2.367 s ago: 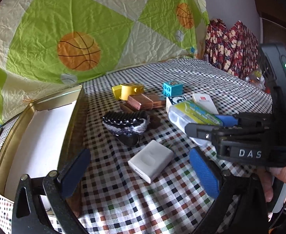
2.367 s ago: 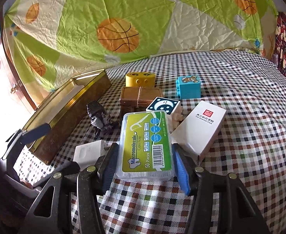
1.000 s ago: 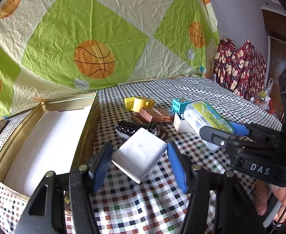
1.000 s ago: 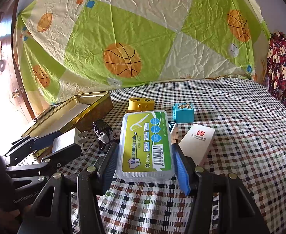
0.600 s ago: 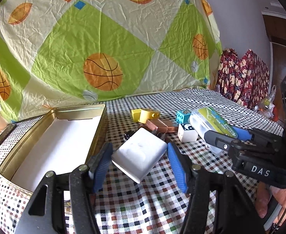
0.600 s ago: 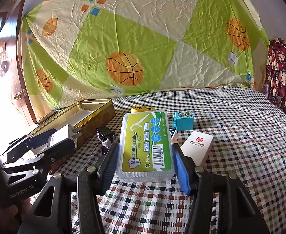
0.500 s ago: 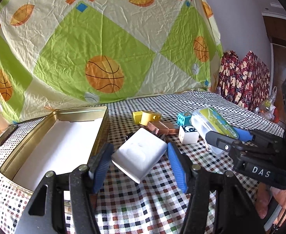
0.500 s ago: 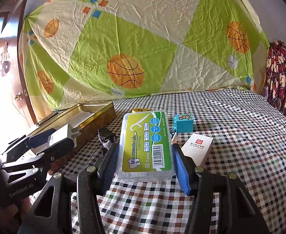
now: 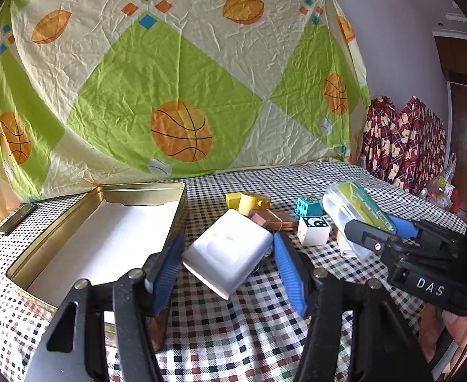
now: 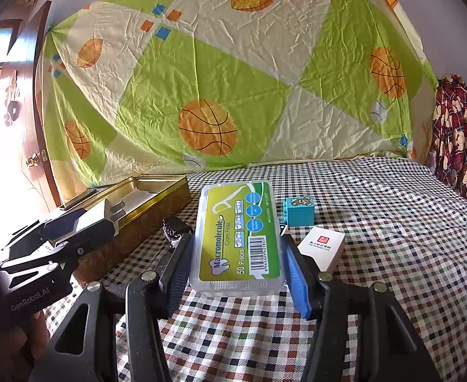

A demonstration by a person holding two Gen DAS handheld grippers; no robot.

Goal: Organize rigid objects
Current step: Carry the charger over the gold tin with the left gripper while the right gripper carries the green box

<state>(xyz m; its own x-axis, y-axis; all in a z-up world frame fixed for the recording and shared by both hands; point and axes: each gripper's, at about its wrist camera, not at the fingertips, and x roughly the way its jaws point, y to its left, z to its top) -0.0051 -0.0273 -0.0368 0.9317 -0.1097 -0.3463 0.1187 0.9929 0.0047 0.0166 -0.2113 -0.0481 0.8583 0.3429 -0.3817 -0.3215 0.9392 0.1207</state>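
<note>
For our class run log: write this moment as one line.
left tongs: shut on white charger | right tongs: shut on floss box | gold tin: open

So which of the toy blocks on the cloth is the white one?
The white cube with the dark moon-face top, nearest the left gripper; the teal block and yellow block lie behind it.

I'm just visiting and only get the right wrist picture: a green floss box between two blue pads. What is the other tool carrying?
Observer: The left tool grips a white charger, tilted, beside the gold tin.
Operator: Is anything hiding behind my floss box?
Observer: Yes, a yellow block lies there, with a flat brown piece in front of it.
Operator: What's inside the tin?
Observer: Its floor shows plain white. The near corner is hidden behind the tool.
</note>
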